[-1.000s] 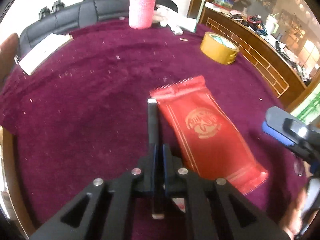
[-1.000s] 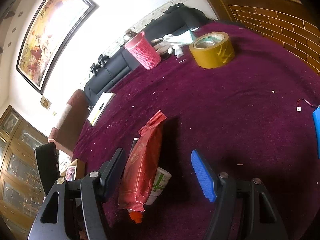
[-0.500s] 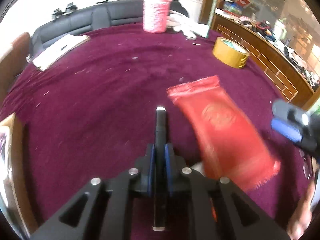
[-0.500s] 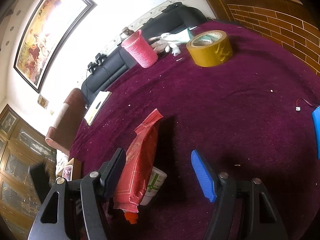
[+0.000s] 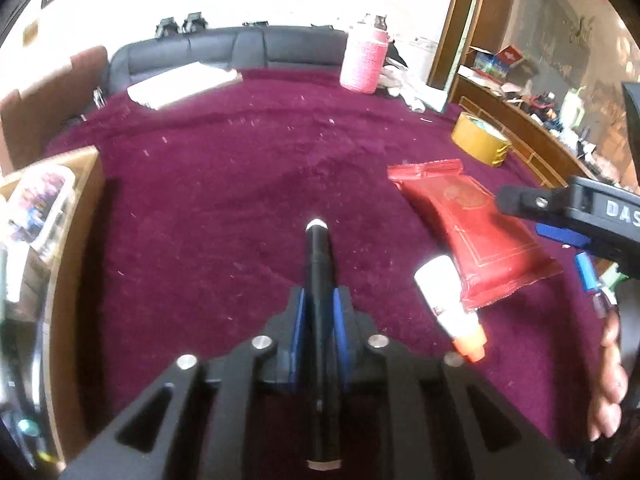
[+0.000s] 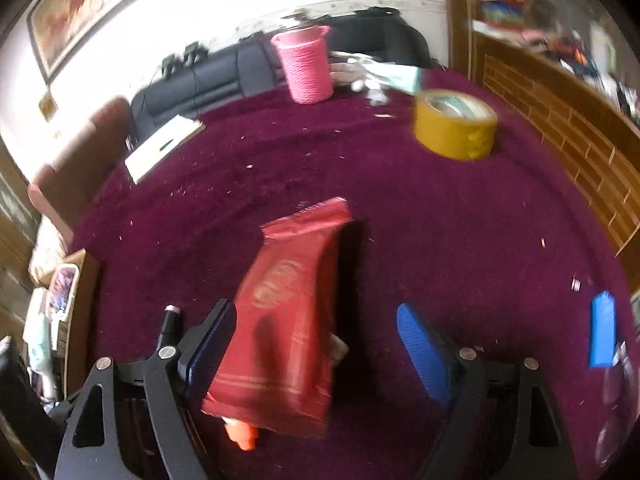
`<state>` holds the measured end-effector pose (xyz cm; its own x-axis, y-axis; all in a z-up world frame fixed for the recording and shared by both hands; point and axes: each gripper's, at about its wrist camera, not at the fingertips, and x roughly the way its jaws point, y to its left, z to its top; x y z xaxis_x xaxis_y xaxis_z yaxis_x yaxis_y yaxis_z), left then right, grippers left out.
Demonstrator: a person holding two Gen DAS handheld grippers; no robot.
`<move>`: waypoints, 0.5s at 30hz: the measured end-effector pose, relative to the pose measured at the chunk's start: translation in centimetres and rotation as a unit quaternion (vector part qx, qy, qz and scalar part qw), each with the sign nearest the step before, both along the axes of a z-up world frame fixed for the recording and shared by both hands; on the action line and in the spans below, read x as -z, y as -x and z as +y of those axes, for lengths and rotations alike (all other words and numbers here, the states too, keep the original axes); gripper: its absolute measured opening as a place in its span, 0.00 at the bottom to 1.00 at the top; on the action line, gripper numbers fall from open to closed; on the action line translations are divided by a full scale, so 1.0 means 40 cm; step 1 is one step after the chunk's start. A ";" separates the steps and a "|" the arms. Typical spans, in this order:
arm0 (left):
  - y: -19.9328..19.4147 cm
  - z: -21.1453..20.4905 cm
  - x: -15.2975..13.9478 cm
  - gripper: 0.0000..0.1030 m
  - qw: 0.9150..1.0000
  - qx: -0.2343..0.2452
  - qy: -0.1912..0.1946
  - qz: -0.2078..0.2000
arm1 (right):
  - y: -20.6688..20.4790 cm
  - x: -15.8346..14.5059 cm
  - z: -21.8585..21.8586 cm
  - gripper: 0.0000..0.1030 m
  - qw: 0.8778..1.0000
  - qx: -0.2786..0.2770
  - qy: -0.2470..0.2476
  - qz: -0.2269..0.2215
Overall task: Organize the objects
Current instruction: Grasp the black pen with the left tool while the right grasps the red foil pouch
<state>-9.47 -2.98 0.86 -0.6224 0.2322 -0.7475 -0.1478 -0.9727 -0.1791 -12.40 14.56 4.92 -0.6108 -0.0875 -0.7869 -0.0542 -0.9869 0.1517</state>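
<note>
Your left gripper [image 5: 318, 300] clamps the black pen [image 5: 319, 264], low centre, jaws just starting to ease apart. Your right gripper [image 6: 316, 344] is opening around the red packet [image 6: 288, 320], pads clear of it, glue tube [image 5: 450, 302] beneath. Most sorting looks undone: tape [image 6: 456, 128], pink cup [image 6: 306, 66], blue piece [image 6: 602, 334] scattered. Wide cloth [image 5: 220, 200] ahead; box [image 5: 76, 240] at left edge.

Each camera rides just behind its own tongs, tilted down close over the maroon surface [image 5: 240, 208], both views sharing the red packet [image 5: 472, 236] and tape roll [image 6: 456, 128].
</note>
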 end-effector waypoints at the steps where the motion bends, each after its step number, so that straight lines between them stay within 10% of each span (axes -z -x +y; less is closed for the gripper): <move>1: 0.008 -0.005 0.008 0.15 1.000 -0.002 -0.006 -0.008 | 0.012 0.000 -0.021 0.89 1.000 -0.004 -0.021 -0.008; 8: 0.004 -0.003 0.007 0.15 1.000 0.001 -0.002 -0.007 | 0.094 0.071 -0.117 0.89 0.983 -0.008 -0.170 -0.066; 10: 0.003 -0.002 0.007 0.14 1.000 0.003 -0.002 -0.007 | 0.104 0.102 -0.097 0.81 0.984 -0.003 -0.157 -0.083; 11: 0.002 0.000 0.006 0.14 1.000 0.004 -0.001 -0.007 | 0.099 0.110 -0.077 0.59 0.988 0.000 -0.130 -0.081; 15: 0.003 0.003 0.007 0.14 1.000 0.003 -0.005 -0.008 | 0.043 0.098 0.011 0.54 0.998 0.027 -0.045 -0.041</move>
<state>-9.57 -2.87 0.58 -0.6098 0.2429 -0.7544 -0.1501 -0.9701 -0.1910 -14.14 14.98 1.01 -0.5457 0.0175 -0.8378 -0.1173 -0.9915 0.0556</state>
